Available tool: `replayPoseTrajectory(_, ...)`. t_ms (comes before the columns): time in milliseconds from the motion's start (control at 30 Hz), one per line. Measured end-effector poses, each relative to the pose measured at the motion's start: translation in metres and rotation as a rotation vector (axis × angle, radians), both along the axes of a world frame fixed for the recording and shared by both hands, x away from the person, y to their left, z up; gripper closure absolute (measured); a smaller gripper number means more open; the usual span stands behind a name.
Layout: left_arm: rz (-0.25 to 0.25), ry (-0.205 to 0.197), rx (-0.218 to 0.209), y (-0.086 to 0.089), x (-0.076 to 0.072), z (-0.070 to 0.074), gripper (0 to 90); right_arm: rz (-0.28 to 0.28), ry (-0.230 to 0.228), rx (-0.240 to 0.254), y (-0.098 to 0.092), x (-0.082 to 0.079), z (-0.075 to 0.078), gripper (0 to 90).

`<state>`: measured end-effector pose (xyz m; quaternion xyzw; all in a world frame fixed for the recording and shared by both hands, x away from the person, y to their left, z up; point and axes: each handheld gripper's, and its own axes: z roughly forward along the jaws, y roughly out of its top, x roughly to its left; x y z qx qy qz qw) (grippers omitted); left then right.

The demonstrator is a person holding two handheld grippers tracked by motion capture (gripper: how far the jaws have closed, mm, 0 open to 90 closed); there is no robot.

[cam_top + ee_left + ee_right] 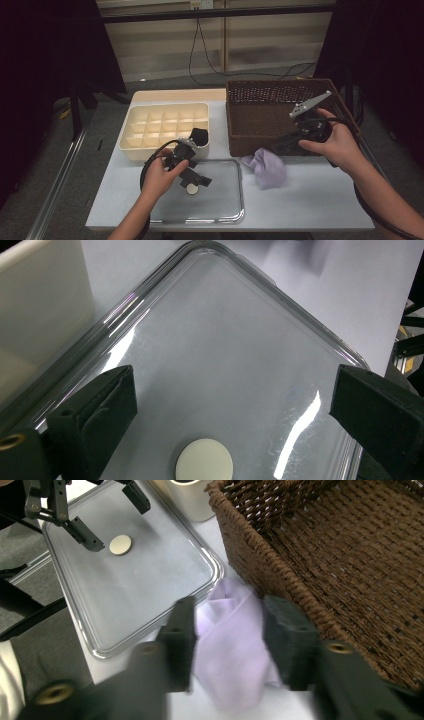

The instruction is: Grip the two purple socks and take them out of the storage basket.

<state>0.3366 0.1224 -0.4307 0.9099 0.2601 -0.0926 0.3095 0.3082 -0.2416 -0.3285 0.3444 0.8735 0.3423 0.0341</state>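
Beside basket (320, 555), cloth (230, 645) between tongs (227, 630).

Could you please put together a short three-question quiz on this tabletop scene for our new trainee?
1. True or false: the lilac cloth lies inside the brown wicker basket.
2. Which thing lies in the clear tray below the left gripper? A) a small pale round disc B) a metal spoon C) a red ball
3. What stands behind the clear tray, left of the wicker basket?

Key:
1. False: it lies on the table, against the basket's outer wall, between the fingers of the right gripper.
2. A: the disc.
3. A cream divided organiser box.
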Motion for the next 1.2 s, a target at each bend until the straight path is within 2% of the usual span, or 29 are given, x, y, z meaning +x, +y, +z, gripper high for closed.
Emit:
replayPoseTrajectory(33, 0.000, 0.000, -0.001, 0.000, 0.000, 0.000, 4.6, -0.012, 0.002, 0.004, 0.001, -0.001, -0.002, 45.4)
replayPoseTrajectory(67, -0.001, 0.000, 0.000, 0.000, 0.000, 0.000, 4.6, -0.006, -0.008, 0.001, 0.001, -0.001, -0.002, 43.6)
replayPoseTrajectory(133, -0.001, 0.000, 0.002, 0.000, 0.000, 0.000, 4.5, -0.011, -0.007, 0.012, 0.002, -0.002, -0.004, 33.3)
replayPoseTrajectory(233, 0.009, 0.005, -0.006, 0.000, -0.001, 0.000, 4.6, -0.011, -0.007, 0.013, 0.003, -0.003, -0.007, 31.2)
replayPoseTrajectory(267, 0.007, 0.004, -0.004, 0.000, -0.001, 0.000, 4.5, -0.008, -0.005, 0.014, 0.004, -0.004, -0.009, 25.1)
replayPoseTrajectory(333, -0.010, -0.001, 0.005, 0.000, 0.000, 0.000, 4.5, -0.011, -0.005, 0.010, 0.004, -0.004, -0.011, 23.6)
replayPoseTrajectory(500, -0.016, -0.003, 0.005, -0.001, 0.000, 0.000, 4.5, 0.006, -0.006, 0.009, 0.006, -0.008, -0.016, 18.0)
replayPoseTrajectory(600, -0.005, 0.000, 0.001, -0.002, -0.001, -0.001, 4.5, 0.010, -0.012, 0.004, 0.008, -0.010, -0.020, 14.5)
replayPoseTrajectory(800, -0.007, -0.001, 0.003, -0.002, -0.001, 0.000, 4.5, 0.017, -0.012, 0.001, 0.009, -0.013, -0.028, 12.2)
replayPoseTrajectory(1067, -0.016, -0.002, 0.006, -0.002, -0.001, 0.000, 4.5, 0.001, -0.007, 0.022, 0.007, -0.017, -0.037, 10.9)
replayPoseTrajectory(1200, -0.014, -0.001, 0.005, -0.002, -0.001, -0.001, 4.5, 0.003, -0.011, 0.008, 0.007, -0.020, -0.040, 10.9)
